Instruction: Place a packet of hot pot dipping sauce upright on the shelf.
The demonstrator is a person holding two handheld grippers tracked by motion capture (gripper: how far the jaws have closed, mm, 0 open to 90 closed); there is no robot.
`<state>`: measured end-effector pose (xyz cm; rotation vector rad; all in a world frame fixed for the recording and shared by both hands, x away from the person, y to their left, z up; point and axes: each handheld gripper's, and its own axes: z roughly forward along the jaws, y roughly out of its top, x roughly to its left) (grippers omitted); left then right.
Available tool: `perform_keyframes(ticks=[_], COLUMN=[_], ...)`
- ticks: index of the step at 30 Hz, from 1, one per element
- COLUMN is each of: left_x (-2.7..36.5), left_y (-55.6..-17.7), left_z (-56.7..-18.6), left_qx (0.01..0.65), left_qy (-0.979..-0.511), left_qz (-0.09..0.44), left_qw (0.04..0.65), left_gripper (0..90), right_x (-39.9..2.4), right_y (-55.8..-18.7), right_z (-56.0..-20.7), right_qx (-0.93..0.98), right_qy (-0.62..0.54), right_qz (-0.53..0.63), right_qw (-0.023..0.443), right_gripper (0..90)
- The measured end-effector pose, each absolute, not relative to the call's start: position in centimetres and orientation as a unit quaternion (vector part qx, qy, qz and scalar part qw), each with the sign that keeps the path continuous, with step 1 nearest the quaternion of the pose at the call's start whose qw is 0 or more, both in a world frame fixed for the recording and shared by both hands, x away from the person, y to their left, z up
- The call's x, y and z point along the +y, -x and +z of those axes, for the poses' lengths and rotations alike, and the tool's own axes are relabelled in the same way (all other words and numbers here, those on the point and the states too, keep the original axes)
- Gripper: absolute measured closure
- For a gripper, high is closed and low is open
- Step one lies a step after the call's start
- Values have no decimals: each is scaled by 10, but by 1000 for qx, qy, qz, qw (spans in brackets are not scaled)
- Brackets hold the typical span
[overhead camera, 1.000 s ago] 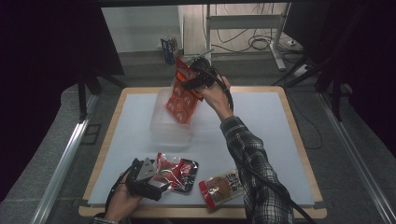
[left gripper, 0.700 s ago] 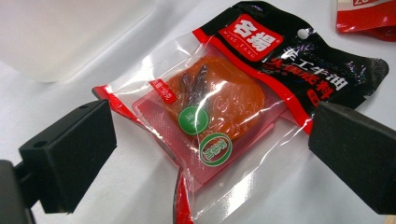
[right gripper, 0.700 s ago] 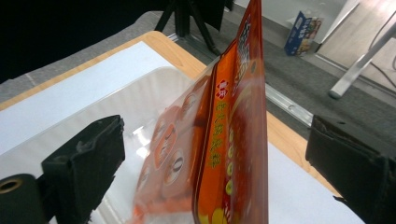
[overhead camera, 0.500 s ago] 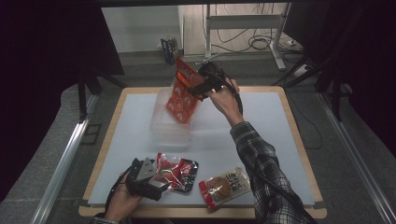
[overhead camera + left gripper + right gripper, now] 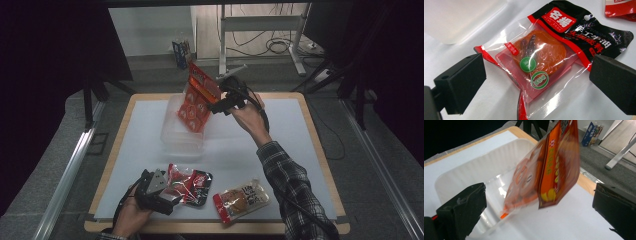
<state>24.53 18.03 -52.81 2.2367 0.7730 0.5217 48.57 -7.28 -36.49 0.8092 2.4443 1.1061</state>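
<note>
Since a second ago the right gripper [image 5: 216,102] has slid sideways off the orange snack bag [image 5: 198,100], and its jaws have just been opening; they now stand wide, the bag between them but untouched by either pad. That bag is glossy, crinkly foil-plastic, flat and oblong, blurred in the right gripper view. It sits tilted over the clear plastic tub [image 5: 181,140], long axis roughly upright, top corner leaning away toward the far edge, bottom end down at the tub's opening. Tub is frosted, rectangular with rounded corners. Left gripper [image 5: 172,194] hasn't budged: jaws spread apart either side of the black-and-red sauce packet [image 5: 541,55], lying flat on the white table [image 5: 310,150], shiny clear film over an orange block. Another packet [image 5: 241,199] lies nearby.
</note>
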Motion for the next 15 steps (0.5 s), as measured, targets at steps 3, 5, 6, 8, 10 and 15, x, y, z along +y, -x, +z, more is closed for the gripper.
perform_keyframes(ticks=[3, 5, 6, 8, 10, 15], left_x=[180, 180, 180, 181, 181, 183], left_y=[-245, -245, -245, -245, -245, -245], left_z=[-528, -528, -528, -528, -528, -528], left_qx=[299, 301, 302, 303, 304, 309], left_qy=[-864, -863, -862, -861, -860, -857], left_qz=[202, 200, 200, 199, 200, 200], left_qw=[352, 354, 354, 356, 357, 362], left_gripper=[6, 6, 4, 3, 2, 1], right_x=[-78, -83, -85, -90, -94, -107], right_y=[-479, -475, -473, -468, -464, -452], right_z=[-369, -372, -374, -377, -381, -390], right_qx=[861, 860, 860, 860, 861, 863], right_qy=[-282, -281, -282, -283, -283, -283], right_qz=[388, 390, 391, 392, 392, 392], right_qw=[171, 168, 167, 162, 158, 145], right_gripper=[0, 0, 0, 0, 0, 0])
